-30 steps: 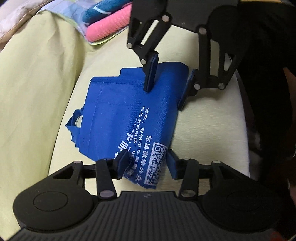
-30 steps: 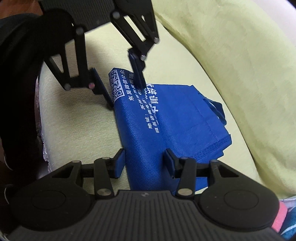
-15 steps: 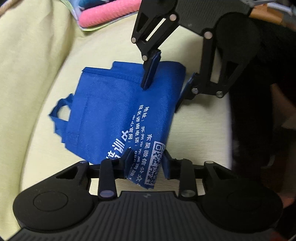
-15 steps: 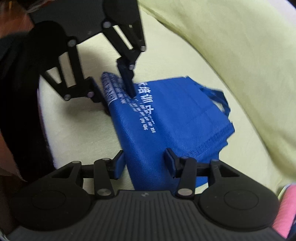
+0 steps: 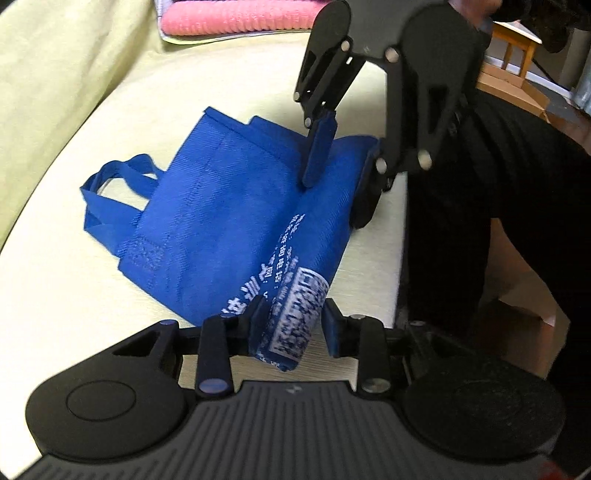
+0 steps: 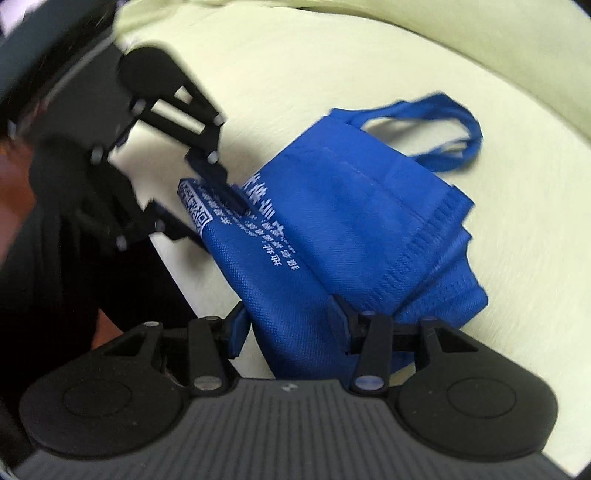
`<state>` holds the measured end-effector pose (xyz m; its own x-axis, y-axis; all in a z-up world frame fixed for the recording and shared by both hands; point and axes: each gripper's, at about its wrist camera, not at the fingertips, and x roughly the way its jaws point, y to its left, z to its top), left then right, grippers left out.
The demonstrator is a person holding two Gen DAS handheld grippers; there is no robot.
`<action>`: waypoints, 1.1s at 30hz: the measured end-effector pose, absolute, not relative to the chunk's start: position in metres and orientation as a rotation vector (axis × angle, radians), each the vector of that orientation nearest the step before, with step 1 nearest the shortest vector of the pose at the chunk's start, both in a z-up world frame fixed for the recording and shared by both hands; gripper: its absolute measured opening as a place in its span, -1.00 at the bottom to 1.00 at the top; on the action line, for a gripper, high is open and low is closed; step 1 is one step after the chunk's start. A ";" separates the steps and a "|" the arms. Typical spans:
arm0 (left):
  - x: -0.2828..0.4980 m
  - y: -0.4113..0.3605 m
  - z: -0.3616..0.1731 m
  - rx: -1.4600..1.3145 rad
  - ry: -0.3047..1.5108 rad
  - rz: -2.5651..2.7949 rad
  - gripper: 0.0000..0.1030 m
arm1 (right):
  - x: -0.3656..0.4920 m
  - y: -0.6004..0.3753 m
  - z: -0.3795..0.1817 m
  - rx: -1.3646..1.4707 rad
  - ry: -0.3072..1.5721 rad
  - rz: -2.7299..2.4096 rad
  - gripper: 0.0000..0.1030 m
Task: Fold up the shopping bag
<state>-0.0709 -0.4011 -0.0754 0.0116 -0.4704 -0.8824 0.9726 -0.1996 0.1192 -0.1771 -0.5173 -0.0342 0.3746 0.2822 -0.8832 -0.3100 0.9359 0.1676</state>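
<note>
A blue non-woven shopping bag (image 5: 229, 206) with white print lies folded flat on a pale yellow seat cushion (image 5: 74, 302), its handles (image 5: 110, 184) pointing away from the person. My left gripper (image 5: 293, 325) is shut on the printed fold at the QR-code end, and its pads press the rolled edge. At the other end of that fold, my right gripper (image 6: 290, 321) is shut on the bag (image 6: 351, 221). Each gripper shows in the other's view: the right gripper (image 5: 343, 173) and the left gripper (image 6: 199, 210). The gripped edge is raised off the cushion.
A yellow-green back cushion (image 5: 55, 74) rises behind the handles. A pink ribbed item (image 5: 236, 18) lies on a stack at the far end. The seat's front edge (image 5: 402, 240) runs beside the person's dark-clothed legs (image 5: 498, 184). Wooden furniture (image 5: 517, 48) stands beyond.
The left jaws narrowed onto the QR-code end. Both grippers rolled and rose, lifting the printed fold off the cushion and curling it over toward the handles.
</note>
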 end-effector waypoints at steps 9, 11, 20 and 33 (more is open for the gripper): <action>-0.070 -0.403 -0.080 1.001 0.684 -1.472 -0.27 | -0.161 -0.554 -0.046 0.258 1.139 0.361 -0.16; -0.067 -0.401 -0.079 0.963 0.699 -1.469 -0.26 | -0.164 -0.556 -0.047 0.285 1.134 0.356 -0.16; -0.068 -0.378 -0.054 0.949 0.626 -1.410 -0.25 | -0.150 -0.569 -0.055 0.362 1.146 0.370 -0.17; -0.055 -0.400 -0.048 0.708 0.677 -1.382 -0.22 | -0.139 -0.578 -0.065 0.450 1.167 0.380 -0.19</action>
